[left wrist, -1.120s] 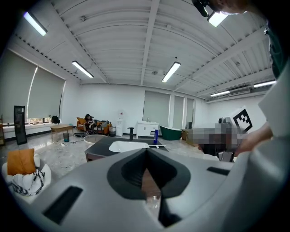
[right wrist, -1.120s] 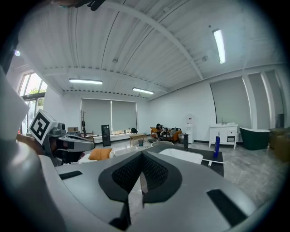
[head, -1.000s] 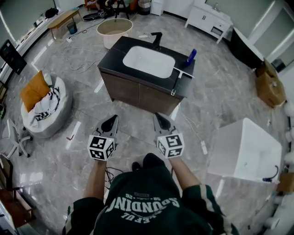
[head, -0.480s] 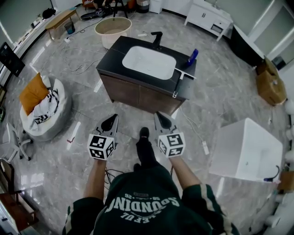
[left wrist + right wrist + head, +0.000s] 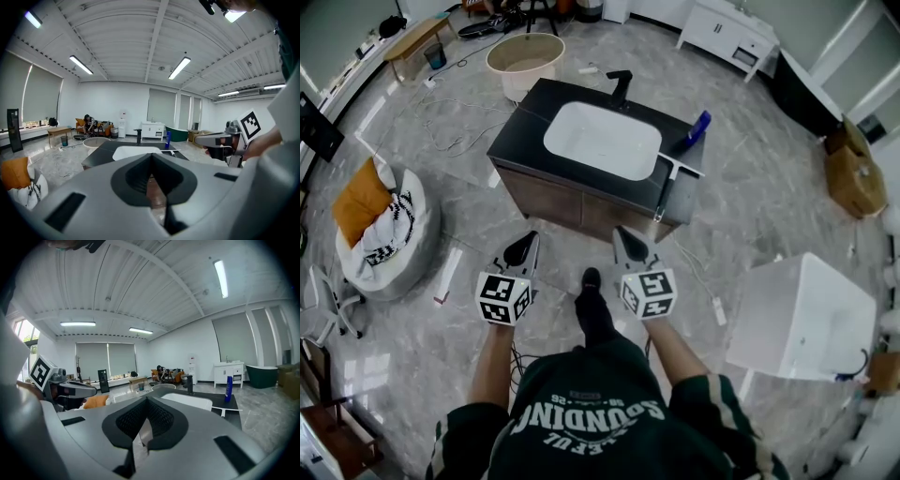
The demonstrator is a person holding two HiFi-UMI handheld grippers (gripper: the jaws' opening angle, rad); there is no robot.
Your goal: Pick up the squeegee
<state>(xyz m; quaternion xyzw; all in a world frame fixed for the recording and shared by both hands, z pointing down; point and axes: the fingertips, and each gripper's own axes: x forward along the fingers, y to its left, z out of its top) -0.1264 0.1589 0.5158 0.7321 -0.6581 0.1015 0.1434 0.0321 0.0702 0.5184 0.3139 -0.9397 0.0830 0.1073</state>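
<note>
The squeegee [image 5: 673, 182] is white and T-shaped. It lies at the right end of the black vanity top [image 5: 528, 117], its handle hanging over the front edge, just below a blue bottle [image 5: 698, 127]. The squeegee also shows in the left gripper view [image 5: 174, 150] and in the right gripper view [image 5: 226, 409]. Both grippers are held side by side over the floor, short of the vanity front, pointing at it. My left gripper [image 5: 524, 247] [image 5: 152, 187] is shut and empty. My right gripper [image 5: 626, 241] [image 5: 140, 437] is shut and empty too, below and left of the squeegee.
A white basin [image 5: 602, 141] and black faucet [image 5: 622, 84] sit in the vanity top. A round beige tub [image 5: 525, 58] stands behind it, a white tub [image 5: 802, 314] at the right, a beanbag with an orange cushion [image 5: 380, 225] at the left. Cables lie on the floor.
The person has stepped toward the vanity, one foot now forward between the grippers. Both grippers came closer to the vanity front, still shut and side by side.
</note>
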